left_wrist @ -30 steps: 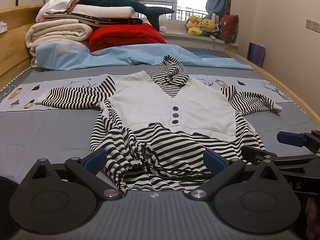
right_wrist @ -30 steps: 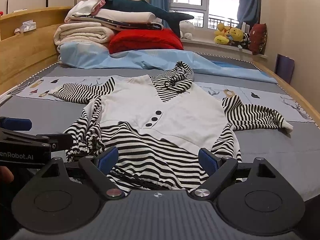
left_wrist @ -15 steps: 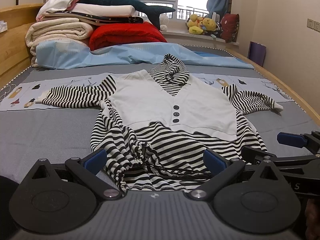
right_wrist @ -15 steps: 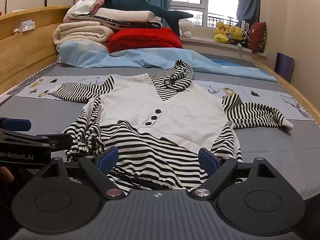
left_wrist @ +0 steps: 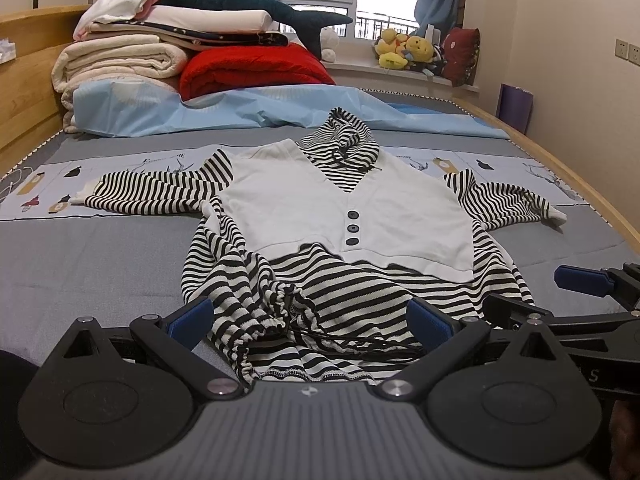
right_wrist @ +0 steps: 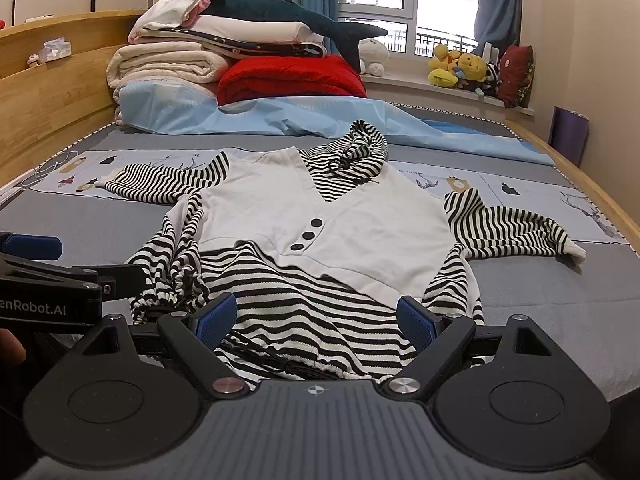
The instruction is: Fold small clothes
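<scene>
Item one, the striped hooded top [left_wrist: 344,280]: it lies flat on the bed directly ahead of both your tongs, front up, its white vest panel [left_wrist: 352,216] with three dark buttons in the middle, the hood at the far end. Its sleeves spread to either side — one [left_wrist: 156,196] out beyond your left tongs' left finger, the other [right_wrist: 512,228] out past your right tongs' right finger. The near hem is bunched on the left, drawstring gathered, and it runs right up between your fingers.

Item two, your left tongs [left_wrist: 308,320]: jaws spread wide, holding nothing; the bunched hem sits in the gap between the blue pads.

Item three, your right tongs [right_wrist: 316,320]: likewise wide open and empty, the striped hem between the pads. In that view your left tongs appear just to its left.

Item four, the bed [left_wrist: 80,264]: grey cover under the garment, wooden frame along both sides.

Item five, beyond the hood: a light blue sheet [left_wrist: 240,108], then a red blanket [left_wrist: 252,68] and stacked folded bedding [left_wrist: 120,56] with a shark plush [left_wrist: 256,0] on top — all well apart from the tongs. Soft toys [right_wrist: 460,68] sit on the windowsill to the far right.
</scene>
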Motion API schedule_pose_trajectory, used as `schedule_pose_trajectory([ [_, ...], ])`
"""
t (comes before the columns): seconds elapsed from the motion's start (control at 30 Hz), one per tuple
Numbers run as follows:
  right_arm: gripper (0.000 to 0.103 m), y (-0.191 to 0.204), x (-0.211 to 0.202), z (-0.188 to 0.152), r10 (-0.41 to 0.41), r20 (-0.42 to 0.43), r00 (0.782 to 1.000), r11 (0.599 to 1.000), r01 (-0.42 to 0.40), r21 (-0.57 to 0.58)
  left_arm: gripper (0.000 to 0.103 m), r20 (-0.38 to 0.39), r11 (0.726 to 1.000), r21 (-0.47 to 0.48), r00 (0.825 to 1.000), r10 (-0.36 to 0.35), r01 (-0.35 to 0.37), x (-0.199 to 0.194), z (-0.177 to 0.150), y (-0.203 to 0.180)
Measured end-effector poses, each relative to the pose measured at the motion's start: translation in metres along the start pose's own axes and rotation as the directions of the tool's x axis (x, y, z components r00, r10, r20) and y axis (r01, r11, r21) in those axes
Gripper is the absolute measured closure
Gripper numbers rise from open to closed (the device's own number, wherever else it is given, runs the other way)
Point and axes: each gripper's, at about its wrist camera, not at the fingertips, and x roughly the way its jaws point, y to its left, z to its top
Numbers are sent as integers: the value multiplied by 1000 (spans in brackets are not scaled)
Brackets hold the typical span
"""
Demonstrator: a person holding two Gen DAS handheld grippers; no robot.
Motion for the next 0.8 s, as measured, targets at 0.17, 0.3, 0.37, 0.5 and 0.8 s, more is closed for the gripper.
schedule_pose_trajectory([
  [0.17,15,0,0,0,0,0,1000,1000,0,0,1,0,1000,0,1000,0,0,0,0,0],
  [0.3,15,0,0,0,-1,0,1000,1000,1,1,1,0,1000,1,1000,0,0,0,0,0],
  [0.37,15,0,0,0,-2,0,1000,1000,2,2,1,-1,1000,1,1000,0,0,0,0,0],
  [0.5,15,-1,1,0,-3,-1,1000,1000,3,2,1,0,1000,0,1000,0,0,0,0,0],
  [0.8,15,-3,1,1,-5,8,1000,1000,5,10,1,0,1000,-5,1000,3,-3,-1,-1,2],
])
